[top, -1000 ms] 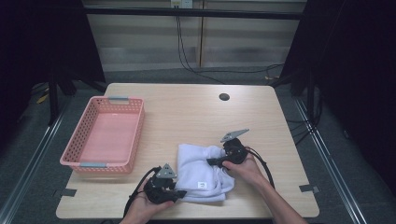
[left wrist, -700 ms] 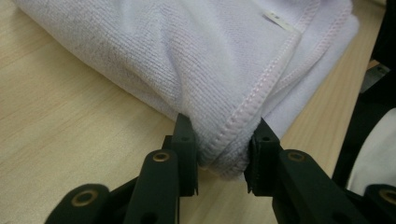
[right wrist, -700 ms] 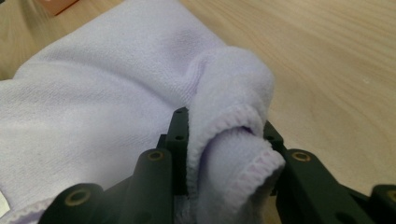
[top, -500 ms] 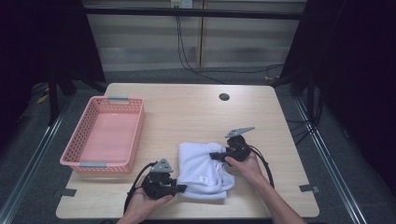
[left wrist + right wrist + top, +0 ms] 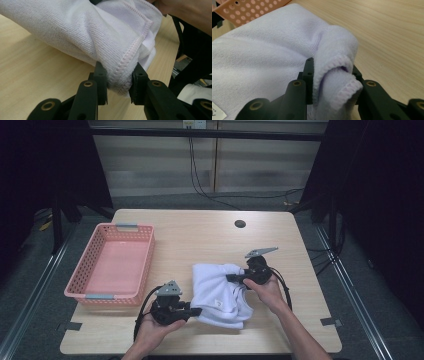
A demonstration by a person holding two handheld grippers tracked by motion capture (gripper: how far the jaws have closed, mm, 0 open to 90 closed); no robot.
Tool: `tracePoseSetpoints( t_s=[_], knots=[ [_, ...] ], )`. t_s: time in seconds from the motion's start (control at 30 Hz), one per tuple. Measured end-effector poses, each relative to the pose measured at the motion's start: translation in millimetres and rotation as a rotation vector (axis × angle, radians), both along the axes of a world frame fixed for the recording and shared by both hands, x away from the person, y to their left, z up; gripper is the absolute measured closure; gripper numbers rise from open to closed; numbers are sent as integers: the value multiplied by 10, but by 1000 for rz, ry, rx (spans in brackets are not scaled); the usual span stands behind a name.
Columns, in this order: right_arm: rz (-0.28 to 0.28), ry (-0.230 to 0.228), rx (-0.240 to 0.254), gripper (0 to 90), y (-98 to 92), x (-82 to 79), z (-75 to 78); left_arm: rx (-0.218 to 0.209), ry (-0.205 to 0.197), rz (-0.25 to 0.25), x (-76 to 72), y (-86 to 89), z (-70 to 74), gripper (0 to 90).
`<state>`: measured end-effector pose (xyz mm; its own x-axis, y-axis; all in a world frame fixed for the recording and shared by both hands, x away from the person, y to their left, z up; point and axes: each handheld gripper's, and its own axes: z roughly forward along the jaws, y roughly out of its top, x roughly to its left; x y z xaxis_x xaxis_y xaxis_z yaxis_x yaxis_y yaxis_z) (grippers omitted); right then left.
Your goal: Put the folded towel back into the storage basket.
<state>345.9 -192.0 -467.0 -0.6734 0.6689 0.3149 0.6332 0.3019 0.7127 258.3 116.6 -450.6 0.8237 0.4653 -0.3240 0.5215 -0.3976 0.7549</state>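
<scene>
Left tool [image 5: 196,311] pinching towel [image 5: 220,292] hem, right tool [image 5: 231,278] gripping opp. edge, prob. lifted

Towel [image 5: 220,290]: white, terry weave; hem stitched in a faint pink-lilac thread, clear in the left gripper view [image 5: 127,57]; reads slightly lavender in the right gripper view [image 5: 267,57]. Small white label with dark print at one corner [image 5: 217,303].

Basket [image 5: 111,265]: salmon pink, walls patterned with rows of round holes; grey handles at both ends.

Bench [image 5: 200,235]: pale wood, fine straight grain; one dark round hole near the far edge [image 5: 240,224].

Left claw [image 5: 196,311], right claw [image 5: 231,278]: black, brass-coloured rivets; grey plates on top.

Floor: grey.
</scene>
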Motion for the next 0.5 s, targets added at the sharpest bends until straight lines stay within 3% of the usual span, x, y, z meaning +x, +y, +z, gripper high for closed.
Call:
tracePoseSetpoints(
  t_s=[0.2, 0.5],
  knots=[
    [-1, -6, 11, 688, -24, 51, 138, -29, -19, 3, 56, 5, 132, 721],
    [0, -61, 50, 689, 17, 139, 379, -65, -53, 35, 156, 154, 305, 722]
  ],
)
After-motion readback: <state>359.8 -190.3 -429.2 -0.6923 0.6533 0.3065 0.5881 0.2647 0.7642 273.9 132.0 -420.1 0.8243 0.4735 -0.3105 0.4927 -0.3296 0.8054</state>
